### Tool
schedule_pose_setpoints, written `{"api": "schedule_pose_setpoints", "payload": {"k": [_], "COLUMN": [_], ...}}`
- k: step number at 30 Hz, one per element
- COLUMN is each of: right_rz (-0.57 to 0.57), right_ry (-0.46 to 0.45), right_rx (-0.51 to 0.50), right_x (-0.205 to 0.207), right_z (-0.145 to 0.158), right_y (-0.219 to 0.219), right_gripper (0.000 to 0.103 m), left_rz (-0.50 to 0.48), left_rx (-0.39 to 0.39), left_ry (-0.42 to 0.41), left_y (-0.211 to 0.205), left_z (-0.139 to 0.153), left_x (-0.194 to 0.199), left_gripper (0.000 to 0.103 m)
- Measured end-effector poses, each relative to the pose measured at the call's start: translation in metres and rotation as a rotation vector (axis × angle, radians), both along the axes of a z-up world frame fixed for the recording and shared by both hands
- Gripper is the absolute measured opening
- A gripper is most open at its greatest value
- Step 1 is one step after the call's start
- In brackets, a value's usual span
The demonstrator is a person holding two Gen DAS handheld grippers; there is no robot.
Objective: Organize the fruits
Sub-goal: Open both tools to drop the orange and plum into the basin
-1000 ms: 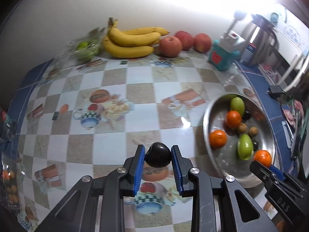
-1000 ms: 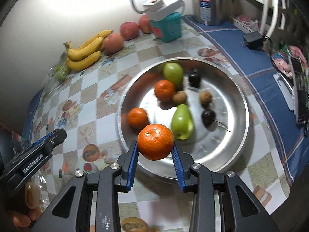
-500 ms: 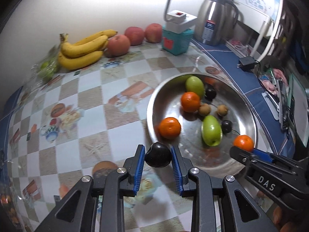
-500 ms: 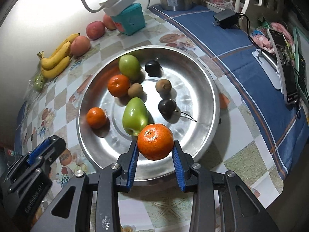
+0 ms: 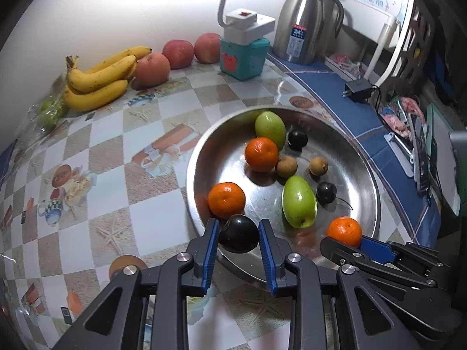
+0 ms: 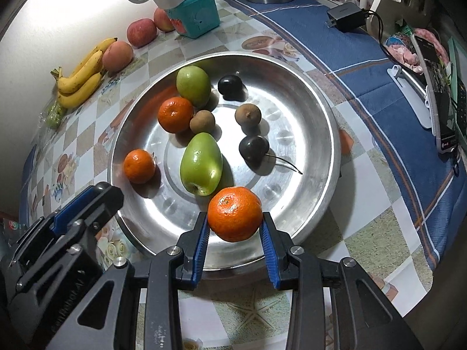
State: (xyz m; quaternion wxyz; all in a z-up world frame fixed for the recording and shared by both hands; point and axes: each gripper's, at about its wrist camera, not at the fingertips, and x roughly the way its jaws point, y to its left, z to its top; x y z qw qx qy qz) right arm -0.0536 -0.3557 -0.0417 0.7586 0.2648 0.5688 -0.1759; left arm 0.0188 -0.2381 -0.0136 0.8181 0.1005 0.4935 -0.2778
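My left gripper is shut on a dark plum and holds it over the near left rim of a round steel tray. My right gripper is shut on an orange tangerine over the near rim of the same tray. The tray holds two tangerines, two green fruits, two brown longans and two dark plums. The right gripper with its tangerine shows at the lower right of the left wrist view. The left gripper's fingers show at the lower left of the right wrist view.
Bananas, three red apples and a bag of green fruit lie by the back wall. A teal box with a lamp, a steel thermos, a charger and a phone on a stand stand at the right.
Both grippers have moved closer over the tray with their fruit held. The left one swung right from the bare tablecloth to the tray's rim.
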Motion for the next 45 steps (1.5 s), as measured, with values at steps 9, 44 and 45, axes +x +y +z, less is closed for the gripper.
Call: {"api": "schedule_pose_setpoints", "payload": {"k": [9, 44, 45], "right_rz": [0.002, 0.014, 0.015], "right_ry": [0.013, 0.009, 0.008], "right_rx": [0.009, 0.018, 0.017], "right_x": [0.003, 0.004, 0.004], "right_z": [-0.002, -0.003, -0.003], "right_y": [-0.001, 0.003, 0.004], "right_gripper": [0.037, 0.038, 0.038], "left_rz": [-0.005, 0.112, 0.132], "left_rx": [-0.015, 0.034, 0.039], "left_ry": [0.031, 0.086, 0.093], "left_y": [-0.002, 0.023, 0.027], "left_z": [-0.006, -0.005, -0.004], "left_x": [0.001, 0.014, 0.016], "left_gripper": [0.03, 0.058, 0.058]}}
